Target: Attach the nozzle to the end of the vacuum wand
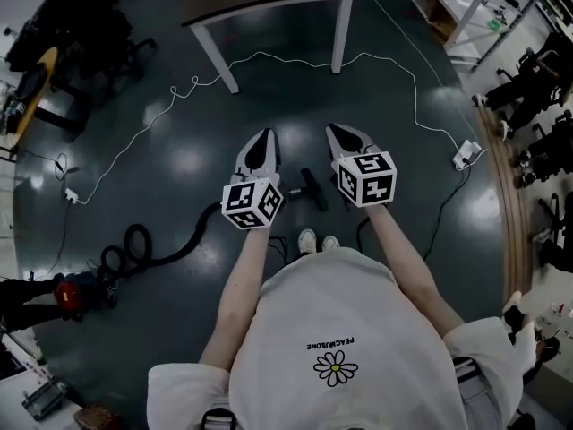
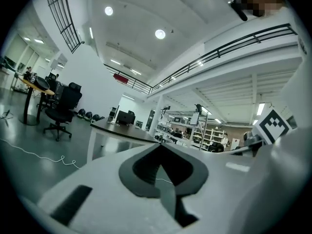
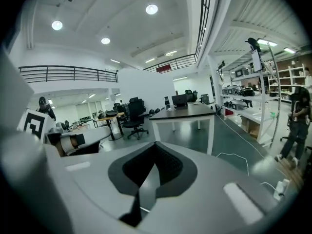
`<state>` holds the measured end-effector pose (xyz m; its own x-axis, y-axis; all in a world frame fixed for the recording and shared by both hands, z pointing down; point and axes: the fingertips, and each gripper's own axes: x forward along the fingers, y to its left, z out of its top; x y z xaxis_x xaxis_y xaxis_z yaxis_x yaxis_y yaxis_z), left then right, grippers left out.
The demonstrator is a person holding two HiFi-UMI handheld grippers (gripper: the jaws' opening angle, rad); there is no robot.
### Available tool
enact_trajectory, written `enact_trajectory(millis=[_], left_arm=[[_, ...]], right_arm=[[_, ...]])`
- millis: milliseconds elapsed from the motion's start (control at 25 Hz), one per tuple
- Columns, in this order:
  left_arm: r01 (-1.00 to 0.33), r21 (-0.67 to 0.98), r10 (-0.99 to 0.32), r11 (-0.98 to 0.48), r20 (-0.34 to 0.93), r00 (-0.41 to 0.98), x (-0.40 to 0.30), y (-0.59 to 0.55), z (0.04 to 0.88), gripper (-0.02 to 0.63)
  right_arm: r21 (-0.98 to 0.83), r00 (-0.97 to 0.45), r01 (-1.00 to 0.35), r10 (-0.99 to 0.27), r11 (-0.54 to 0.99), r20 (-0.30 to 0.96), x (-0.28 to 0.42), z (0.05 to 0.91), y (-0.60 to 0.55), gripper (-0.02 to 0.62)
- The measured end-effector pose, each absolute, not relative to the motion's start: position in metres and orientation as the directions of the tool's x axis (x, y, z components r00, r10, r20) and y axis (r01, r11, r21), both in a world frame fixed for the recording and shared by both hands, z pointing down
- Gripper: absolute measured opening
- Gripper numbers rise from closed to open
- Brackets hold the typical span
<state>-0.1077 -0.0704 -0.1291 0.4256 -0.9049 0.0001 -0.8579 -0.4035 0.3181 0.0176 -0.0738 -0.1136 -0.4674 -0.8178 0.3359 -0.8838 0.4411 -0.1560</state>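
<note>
A black T-shaped nozzle (image 1: 311,189) lies on the dark floor just ahead of the person's shoes (image 1: 307,240). A black vacuum hose (image 1: 170,249) curls from a red vacuum body (image 1: 72,294) at the left toward the feet, and its far end is hidden behind the left gripper's marker cube. Held up side by side above the floor, my left gripper (image 1: 262,146) and right gripper (image 1: 347,141) are both shut and hold nothing. The left gripper view shows closed jaws (image 2: 158,150) pointing level across the room. The right gripper view shows closed jaws (image 3: 155,150) too.
A dark-topped table with white legs (image 1: 269,3) stands ahead. A white cable (image 1: 269,56) snakes over the floor to a power strip (image 1: 466,155) at the right. Office chairs (image 1: 528,88) and shelving stand at the right, more chairs and a desk (image 1: 40,79) at the left.
</note>
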Motion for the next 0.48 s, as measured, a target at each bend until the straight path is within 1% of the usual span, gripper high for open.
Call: enact_trajectory(millis=[160, 480], left_arm=[[-0.871, 0.256, -0.899, -0.420, 0.009, 0.437, -0.098, -0.082, -0.158, 0.004], [-0.870, 0.270, -0.904, -0.413, -0.008, 0.427, -0.102, -0.085, -0.163, 0.005]], right_arm=[[-0.150, -0.487, -0.873, -0.817, 0.464, 0.309, 0.021, -0.146, -0.085, 0.008], [-0.127, -0.499, -0.866, -0.817, 0.484, 0.290, 0.015, -0.157, -0.084, 0.008]])
